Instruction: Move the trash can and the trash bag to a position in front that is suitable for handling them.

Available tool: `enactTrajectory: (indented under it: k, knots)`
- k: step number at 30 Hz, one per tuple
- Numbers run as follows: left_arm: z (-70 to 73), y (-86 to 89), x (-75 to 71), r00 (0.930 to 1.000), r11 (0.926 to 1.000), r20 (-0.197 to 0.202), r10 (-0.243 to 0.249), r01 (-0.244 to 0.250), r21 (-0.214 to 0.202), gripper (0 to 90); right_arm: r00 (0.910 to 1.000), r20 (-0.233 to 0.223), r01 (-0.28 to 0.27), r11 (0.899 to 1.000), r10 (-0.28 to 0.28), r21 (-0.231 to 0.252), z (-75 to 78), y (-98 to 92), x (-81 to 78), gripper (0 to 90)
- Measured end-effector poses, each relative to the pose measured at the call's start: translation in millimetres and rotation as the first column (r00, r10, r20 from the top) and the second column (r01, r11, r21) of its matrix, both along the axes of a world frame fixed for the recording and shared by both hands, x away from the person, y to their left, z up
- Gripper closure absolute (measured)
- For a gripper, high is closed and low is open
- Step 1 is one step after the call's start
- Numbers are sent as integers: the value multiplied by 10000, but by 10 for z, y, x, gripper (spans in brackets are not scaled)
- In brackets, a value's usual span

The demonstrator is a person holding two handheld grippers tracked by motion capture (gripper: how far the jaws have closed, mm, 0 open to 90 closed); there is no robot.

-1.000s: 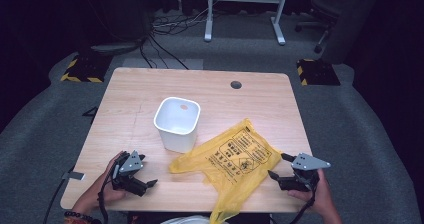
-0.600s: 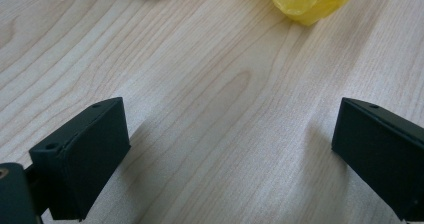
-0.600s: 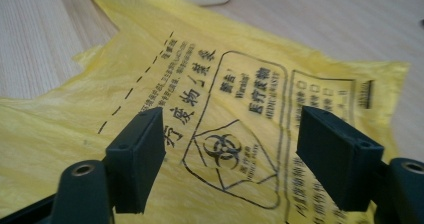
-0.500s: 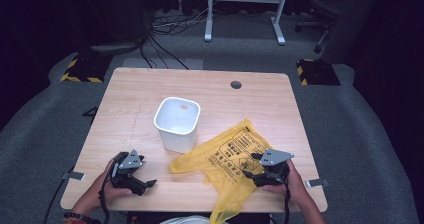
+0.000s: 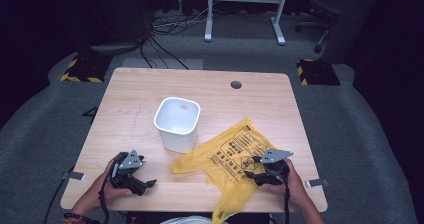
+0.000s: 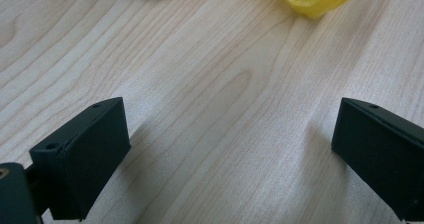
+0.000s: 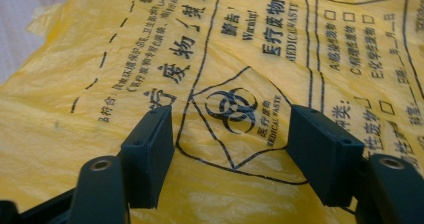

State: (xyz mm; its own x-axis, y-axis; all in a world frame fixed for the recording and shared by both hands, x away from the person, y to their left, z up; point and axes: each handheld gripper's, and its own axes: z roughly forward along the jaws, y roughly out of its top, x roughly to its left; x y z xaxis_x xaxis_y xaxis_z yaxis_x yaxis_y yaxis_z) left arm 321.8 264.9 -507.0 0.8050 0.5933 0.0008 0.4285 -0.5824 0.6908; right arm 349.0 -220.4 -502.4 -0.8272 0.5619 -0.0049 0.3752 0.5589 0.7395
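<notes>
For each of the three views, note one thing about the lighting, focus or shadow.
High view: the table is lit while the room around it is dark. Left gripper view: wood grain is sharp, and soft shadows fall beside the black jaws. Right gripper view: the print on the yellow bag is crisp, with the nearest jaw parts slightly soft.

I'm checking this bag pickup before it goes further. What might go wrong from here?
The right gripper has its jaws, which have just been closing, over the flat yellow bag with no fold between them, so they may slide off the film or scrape the table. The bag's lower end overhangs the table's near edge, so a tug could drag it off. The white bin stands close by, and a dragged bag might nudge it.
</notes>
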Motion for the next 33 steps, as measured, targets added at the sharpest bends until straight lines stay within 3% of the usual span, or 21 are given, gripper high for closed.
enactTrajectory:
  k: [9,10,11,13,14,17,18,19,23,27,30,31,32,33]
  knots:
    - [0,0,0,10000,10000,-2,2,-2,-1,19,9918,58,1277,9917,-1278,145,-13,-240,51,352]
    - [0,0,0,10000,10000,1,1,-1,-1,19,9860,71,1664,9860,-1665,137,-12,-282,75,351]
    - [0,0,0,10000,10000,-3,2,-2,-4,19,9860,71,1664,9860,-1665,137,-12,-282,75,351]
    - [0,0,0,10000,10000,0,2,-2,-1,19,9748,60,2231,9747,-2232,140,-12,-335,107,347]
    - [0,0,0,10000,10000,-4,2,-2,-4,19,9748,60,2231,9747,-2232,140,-12,-335,107,348]
    - [0,0,0,10000,10000,-4,4,-4,-1,19,9595,65,2814,9595,-2816,148,-12,-381,138,347]
    - [0,0,0,10000,10000,-2,2,-2,-3,19,9475,73,3195,9474,-3197,163,-13,-411,158,347]
    - [0,0,0,10000,10000,-2,3,-3,-5,19,9475,73,3195,9474,-3197,163,-13,-411,158,347]
    - [0,0,0,10000,10000,-3,2,-2,-3,19,9182,77,3959,9182,-3960,133,-11,-452,190,341]
    - [0,0,0,10000,10000,1,1,-1,-1,19,8965,84,4428,8966,-4429,63,-9,-476,211,305]
    - [0,0,0,10000,10000,-3,0,0,-5,19,9066,202,4217,9067,-4215,-60,2,-473,190,288]
    - [0,0,0,10000,10000,-2,-2,2,-1,19,9149,235,4030,9152,-4029,-17,13,-469,174,281]
    - [0,0,0,10000,10000,-2,0,0,-1,19,9344,474,3532,9355,-3531,79,56,-456,120,281]
    - [0,0,0,10000,10000,-2,0,0,-1,19,9439,733,3228,9465,-3219,-2,86,-437,82,277]
